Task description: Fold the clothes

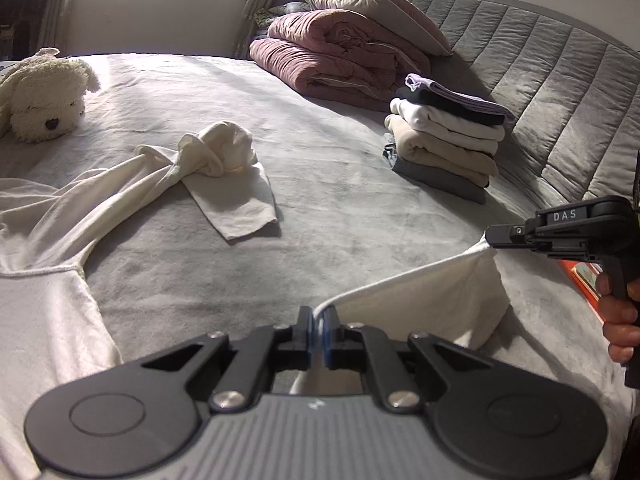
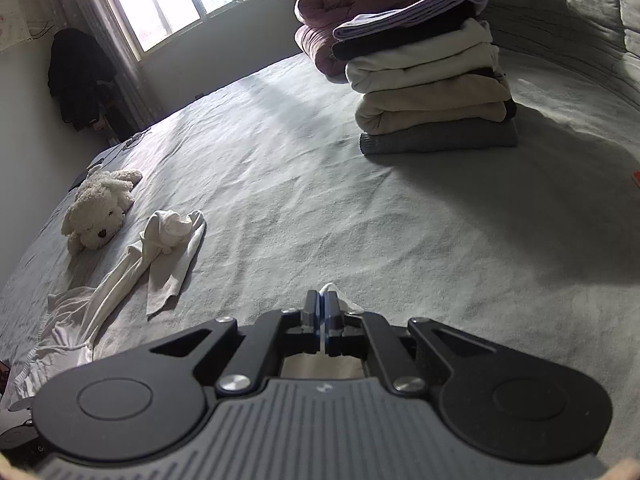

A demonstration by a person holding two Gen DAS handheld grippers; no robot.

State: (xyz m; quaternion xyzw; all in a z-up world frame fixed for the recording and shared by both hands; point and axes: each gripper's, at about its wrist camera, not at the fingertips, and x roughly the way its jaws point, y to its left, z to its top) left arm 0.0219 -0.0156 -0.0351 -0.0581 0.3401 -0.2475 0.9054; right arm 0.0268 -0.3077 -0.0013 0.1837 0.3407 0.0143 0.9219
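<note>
A cream long-sleeved garment [image 1: 44, 300] lies spread over the grey bed sheet [image 1: 320, 184]. One twisted sleeve [image 1: 216, 152] reaches toward the middle of the bed. My left gripper [image 1: 319, 316] is shut on the garment's edge, at the bottom of the left wrist view. That edge runs taut to my right gripper [image 1: 490, 240], which is shut on its other end, and a flap of cloth [image 1: 432, 300] hangs between them. In the right wrist view the right gripper [image 2: 325, 300] pinches a tip of white cloth [image 2: 330, 289]. The twisted sleeve [image 2: 168, 240] lies to the left.
A stack of folded clothes [image 1: 444, 136] stands near the grey padded headboard [image 1: 540, 80], beside a folded pink quilt [image 1: 340, 60] and a pillow. A plush dog [image 1: 44, 96] lies at the far left. A hand [image 1: 620, 316] holds the right gripper, with an orange object [image 1: 584, 276] behind it.
</note>
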